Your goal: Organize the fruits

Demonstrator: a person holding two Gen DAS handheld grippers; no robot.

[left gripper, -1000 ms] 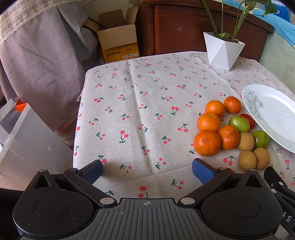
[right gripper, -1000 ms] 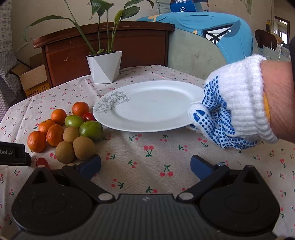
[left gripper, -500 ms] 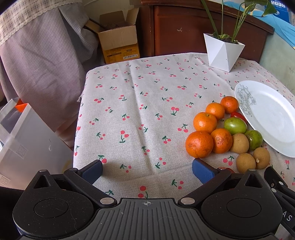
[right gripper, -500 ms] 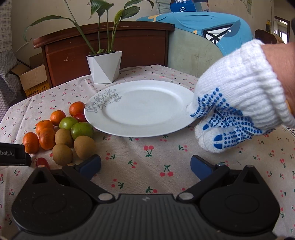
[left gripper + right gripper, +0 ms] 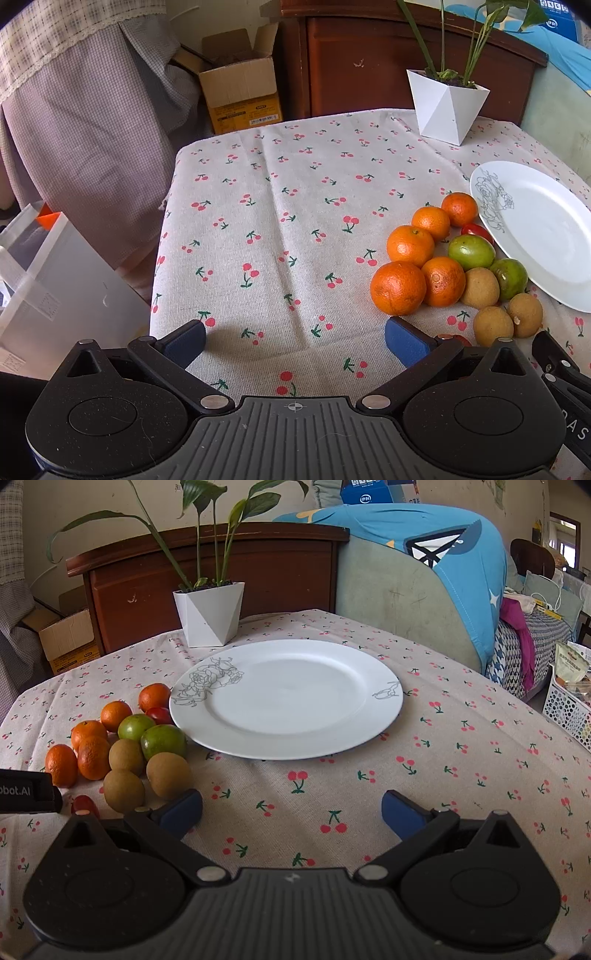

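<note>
A heap of fruit lies on the cherry-print tablecloth: several oranges (image 5: 398, 288) (image 5: 92, 757), two green fruits (image 5: 471, 252) (image 5: 163, 742), three brown round fruits (image 5: 493, 326) (image 5: 123, 791) and small red tomatoes (image 5: 159, 715). A white plate (image 5: 546, 229) (image 5: 288, 698) with a grey flower drawing sits just right of the heap, with nothing on it. My left gripper (image 5: 295, 338) is open over bare cloth, its right finger just in front of the biggest orange. My right gripper (image 5: 291, 812) is open in front of the plate, its left finger beside the brown fruits.
A white faceted plant pot (image 5: 445, 107) (image 5: 208, 614) stands at the table's far side before a dark wooden cabinet (image 5: 207, 576). Left of the table are a cardboard box (image 5: 240, 92), checked fabric and a white bag (image 5: 48, 280). A sofa with blue cloth (image 5: 443, 572) is behind right.
The gloved hand that pushed the plate left toward the fruit has left the right wrist view. The plate and fruit heap have shifted leftward. Both grippers stay open.
</note>
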